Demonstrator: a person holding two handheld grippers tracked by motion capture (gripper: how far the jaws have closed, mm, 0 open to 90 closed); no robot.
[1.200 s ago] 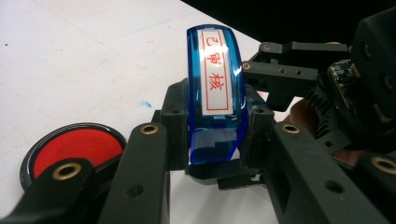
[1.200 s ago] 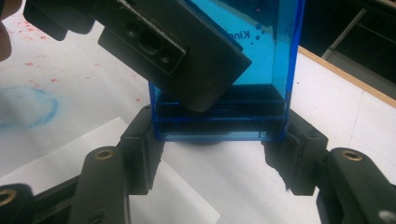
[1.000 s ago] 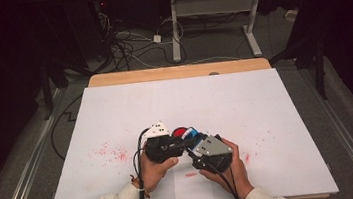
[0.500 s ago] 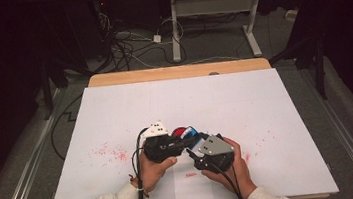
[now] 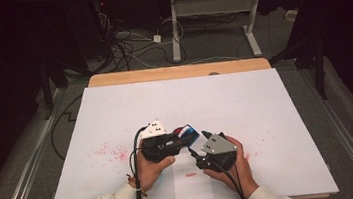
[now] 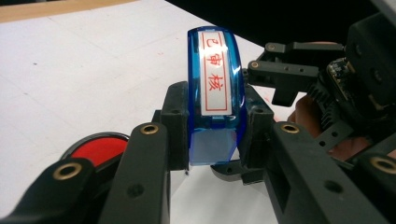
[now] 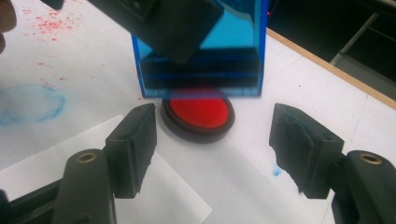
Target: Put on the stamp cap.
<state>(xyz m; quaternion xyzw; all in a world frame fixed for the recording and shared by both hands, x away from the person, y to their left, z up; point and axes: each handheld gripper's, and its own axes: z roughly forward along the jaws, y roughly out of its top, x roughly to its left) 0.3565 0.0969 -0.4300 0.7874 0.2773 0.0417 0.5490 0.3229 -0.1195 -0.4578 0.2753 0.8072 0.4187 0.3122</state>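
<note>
Between the left gripper's black jaws sits a translucent blue stamp [image 6: 215, 98] with a white label printed in red characters inside a red frame. Beyond the right gripper's black jaws lies a red ink pad [image 7: 200, 112] in a black rim. The white worktop [image 5: 244, 96] carries red speckles and a pale blue smudge [image 7: 28, 105].

White-covered table [image 5: 115, 111] with a red ink pad [image 7: 201, 112], a paper slip [image 5: 192, 181] and red specks [image 5: 107, 151].
</note>
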